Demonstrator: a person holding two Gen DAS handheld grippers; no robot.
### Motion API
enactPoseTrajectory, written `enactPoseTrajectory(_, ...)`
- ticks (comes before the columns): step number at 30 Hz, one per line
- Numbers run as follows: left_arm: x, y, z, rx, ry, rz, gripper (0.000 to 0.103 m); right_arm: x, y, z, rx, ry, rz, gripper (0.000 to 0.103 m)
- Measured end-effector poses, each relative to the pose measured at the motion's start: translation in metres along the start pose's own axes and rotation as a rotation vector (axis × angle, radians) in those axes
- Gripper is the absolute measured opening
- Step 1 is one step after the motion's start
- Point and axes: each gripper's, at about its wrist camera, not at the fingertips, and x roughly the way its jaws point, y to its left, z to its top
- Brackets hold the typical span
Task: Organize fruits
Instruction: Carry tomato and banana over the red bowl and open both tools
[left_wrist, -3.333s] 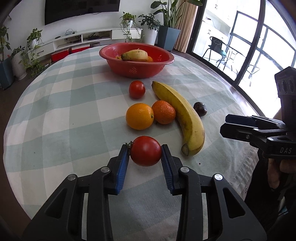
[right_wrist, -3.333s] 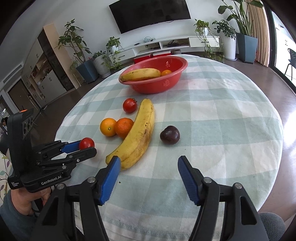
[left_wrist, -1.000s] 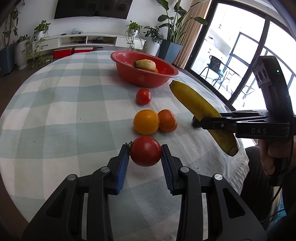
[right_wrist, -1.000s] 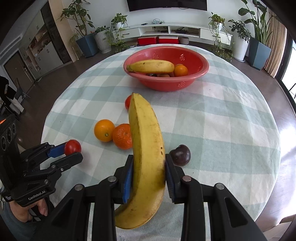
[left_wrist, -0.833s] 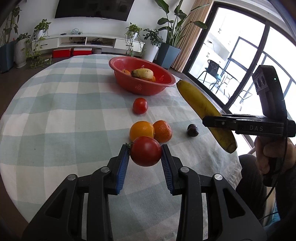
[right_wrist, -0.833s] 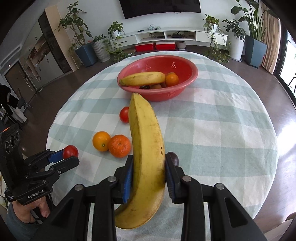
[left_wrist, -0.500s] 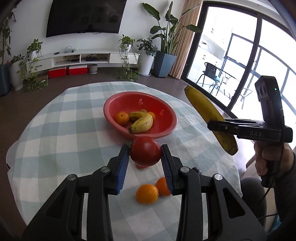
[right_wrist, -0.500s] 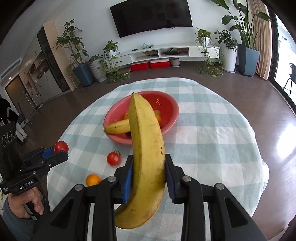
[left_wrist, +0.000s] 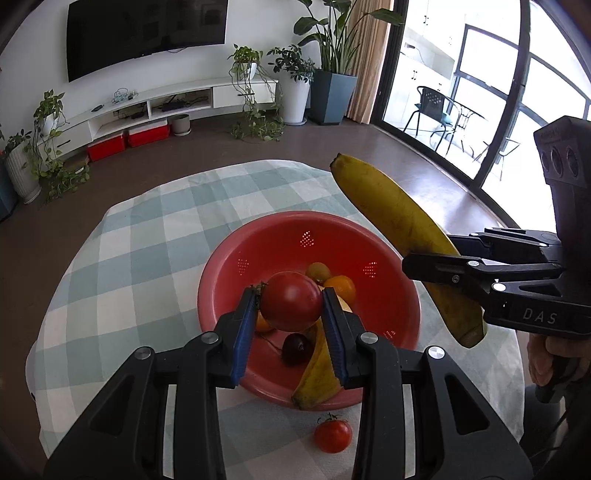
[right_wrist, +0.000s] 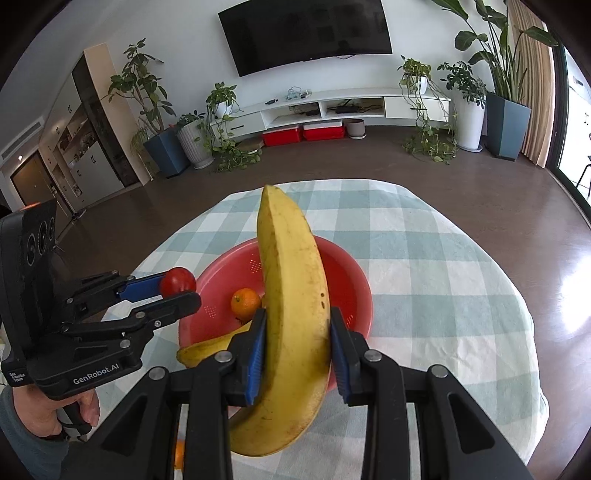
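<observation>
Both loads have been carried from the near table edge to above the red bowl (left_wrist: 236, 258): tomato (left_wrist: 291, 306) clamped in the left gripper (left_wrist: 290, 314) directly over it, banana (right_wrist: 295, 317) clamped in the right gripper (right_wrist: 297, 343), long axis pointing far, at its right rim.

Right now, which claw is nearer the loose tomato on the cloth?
Left. The left claw hangs over the bowl just behind that tomato; the right claw is farther off.

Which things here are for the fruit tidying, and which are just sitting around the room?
For the job: tomato in the left gripper, banana in the right gripper, red bowl, loose tomato on the checked tablecloth.

Just around: television, potted plants, red boxes.
</observation>
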Motion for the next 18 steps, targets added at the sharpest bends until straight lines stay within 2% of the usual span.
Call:
enactPoseTrajectory(8,0.047,0.003,-0.006,0.006,0.056,0.009,0.033,0.048,-0.003,-0.002,-0.018,0.073,-0.04,0.034)
enactPoseTrajectory(18,0.064,0.01,-0.011,-0.016,0.072,0.007,0.033,0.062,0.008,-0.005,-0.078,0.098,-0.074,0.035)
